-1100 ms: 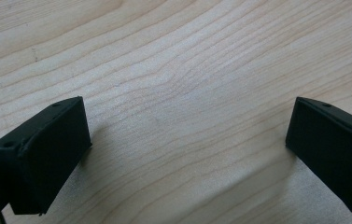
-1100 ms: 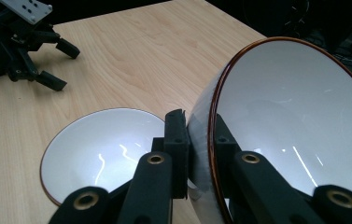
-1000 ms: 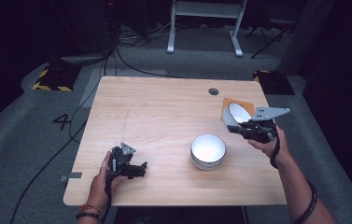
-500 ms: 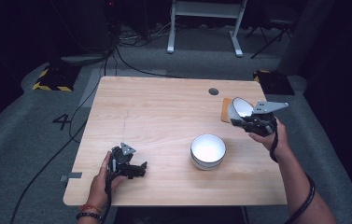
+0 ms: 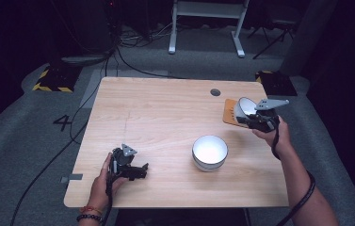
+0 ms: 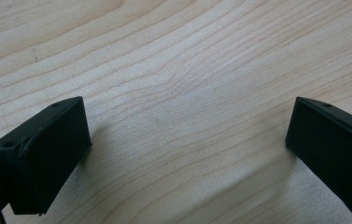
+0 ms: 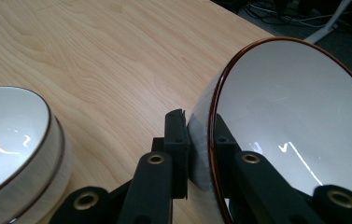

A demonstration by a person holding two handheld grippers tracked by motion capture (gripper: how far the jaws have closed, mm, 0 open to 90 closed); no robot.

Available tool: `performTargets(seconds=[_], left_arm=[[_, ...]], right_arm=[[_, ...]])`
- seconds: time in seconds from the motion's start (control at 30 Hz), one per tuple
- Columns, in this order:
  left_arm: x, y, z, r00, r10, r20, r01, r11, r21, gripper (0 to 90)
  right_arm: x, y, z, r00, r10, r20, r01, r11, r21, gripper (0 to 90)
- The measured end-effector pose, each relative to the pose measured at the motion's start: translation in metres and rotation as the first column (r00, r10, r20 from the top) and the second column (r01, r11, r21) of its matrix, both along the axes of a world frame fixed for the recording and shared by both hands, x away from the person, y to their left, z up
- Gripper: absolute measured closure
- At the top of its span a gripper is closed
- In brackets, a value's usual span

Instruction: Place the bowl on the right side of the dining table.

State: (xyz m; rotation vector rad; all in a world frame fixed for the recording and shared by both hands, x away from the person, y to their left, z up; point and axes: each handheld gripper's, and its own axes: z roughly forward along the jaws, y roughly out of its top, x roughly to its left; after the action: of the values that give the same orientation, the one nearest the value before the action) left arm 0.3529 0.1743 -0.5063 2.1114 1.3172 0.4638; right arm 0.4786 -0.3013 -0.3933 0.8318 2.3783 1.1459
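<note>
R gripper (image 7: pixel 197 140) clamps tilted bowl (image 7: pixel 295 126) by its rim above orange mat (image 5: pixel 230 113), far right. L gripper (image 6: pixel 183 154) released, empty, on surface (image 5: pixel 165 117). Stacked bowls (image 5: pixel 209 152) sit centre-near; held bowl not yet set down.

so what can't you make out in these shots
- Orange mat, high view: far part hidden behind the tilted bowl and right tongs.
- Stacked bowls, right gripper view: cut off by the left and bottom edges.
- Held bowl, right gripper view: lower rim hidden by the tongs.
</note>
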Motion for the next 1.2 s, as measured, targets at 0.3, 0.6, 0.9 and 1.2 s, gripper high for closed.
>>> performTargets(seconds=[0.3,0.6,0.9,1.2], left_arm=[[0.000,0.000,0.000,1.0000,0.001,0.001,-0.001,1.0000,0.001,0.0],[0.000,0.000,0.000,1.0000,0.001,0.000,-0.001,1.0000,0.003,0.0],[0.000,0.000,0.000,1.0000,0.001,0.001,-0.001,1.0000,0.004,0.0],[0.000,0.000,0.000,1.0000,0.000,0.000,0.000,1.0000,0.003,0.0]], right_arm=[[0.017,-0.007,-0.012,0.9989,-0.032,-0.033,0.032,0.9994,-0.014,82.3],[0.033,-0.017,-0.024,0.9967,-0.061,-0.054,0.060,0.9980,-0.019,82.2],[0.046,-0.023,-0.031,0.9930,-0.103,-0.059,0.102,0.9947,-0.011,82.3],[0.057,-0.019,-0.037,0.9902,-0.121,-0.068,0.118,0.9919,-0.046,82.3]])
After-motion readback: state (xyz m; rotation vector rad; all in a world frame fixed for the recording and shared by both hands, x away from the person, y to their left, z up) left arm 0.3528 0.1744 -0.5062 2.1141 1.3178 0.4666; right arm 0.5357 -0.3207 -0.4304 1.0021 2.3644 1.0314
